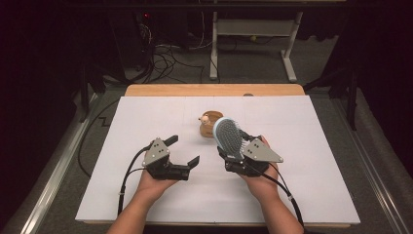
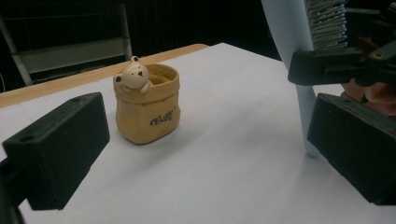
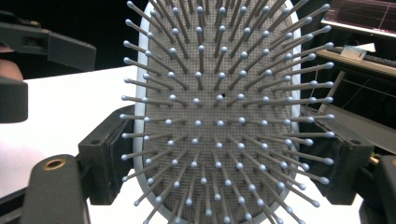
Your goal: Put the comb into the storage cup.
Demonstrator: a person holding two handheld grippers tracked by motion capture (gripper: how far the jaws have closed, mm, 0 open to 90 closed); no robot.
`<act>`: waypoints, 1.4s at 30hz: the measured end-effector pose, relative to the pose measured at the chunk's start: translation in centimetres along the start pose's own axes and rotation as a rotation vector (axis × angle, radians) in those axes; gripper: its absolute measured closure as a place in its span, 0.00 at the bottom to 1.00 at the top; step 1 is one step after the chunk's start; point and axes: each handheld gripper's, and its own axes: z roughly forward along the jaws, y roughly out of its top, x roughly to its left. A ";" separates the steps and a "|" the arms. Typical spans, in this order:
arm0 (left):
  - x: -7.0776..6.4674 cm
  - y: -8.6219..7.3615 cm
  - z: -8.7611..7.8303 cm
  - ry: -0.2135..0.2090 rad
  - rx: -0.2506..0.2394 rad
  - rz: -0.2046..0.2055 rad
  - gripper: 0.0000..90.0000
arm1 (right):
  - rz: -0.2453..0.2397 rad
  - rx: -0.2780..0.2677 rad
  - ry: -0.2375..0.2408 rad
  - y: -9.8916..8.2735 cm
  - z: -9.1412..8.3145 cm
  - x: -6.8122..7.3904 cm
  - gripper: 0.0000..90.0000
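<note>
Left hand [image 1: 151, 184] comes in from the near edge of the table [image 1: 146, 204], forearm angled up and slightly right, palm under the left gripper [image 1: 184, 151]. That gripper lies low over the white sheet, left of centre, pointing toward the far right; grey plate on top, cable trailing back along the wrist. Its jaws stand wide apart with nothing between them. In the left gripper view the two black jaws frame bare table, and past them sits the yellow pot [image 2: 145, 109], a sack-shaped ceramic cup with a small bear figure [image 2: 133, 75] leaning over its rim. Pot stands upright, around the middle of the table toward the far edge, well apart from the left gripper.

Just right of the pot, the hairbrush [image 1: 228, 137]. It is clamped in the right gripper [image 1: 238, 158], jaws pressed onto the two side edges of the pale blue head. Long axis runs from near edge to far edge, tilted up off the table; the head's rounded end points away toward the pot, near it, though I cannot tell whether they touch. Bristle face turned up and back toward the person; in the right gripper view the grey pad and ball-tipped pins [image 3: 219, 121] face the camera squarely. Handle is hidden.

Right hand [image 1: 260, 180] enters from the near edge, forearm angled up and left, wrist cocked, fingers wrapped under the gripper body, right of centre.
</note>
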 end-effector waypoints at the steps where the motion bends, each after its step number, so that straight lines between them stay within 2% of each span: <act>1: -0.1 0.1 -0.1 -0.002 -0.003 0.000 0.00 | -0.001 0.001 0.002 0.0 0.0 0.1 0.23; 16: -0.6 0.7 -0.4 -0.023 -0.022 -0.006 0.00 | -0.036 -0.001 0.034 0.0 0.4 1.6 0.23; 27: -1.1 1.1 -0.3 -0.034 -0.024 0.010 0.00 | -0.054 0.002 0.052 0.1 0.6 2.5 0.23; 42: -2.0 2.0 -0.5 -0.057 -0.045 0.007 0.00 | -0.074 -0.002 0.077 0.3 0.8 3.6 0.23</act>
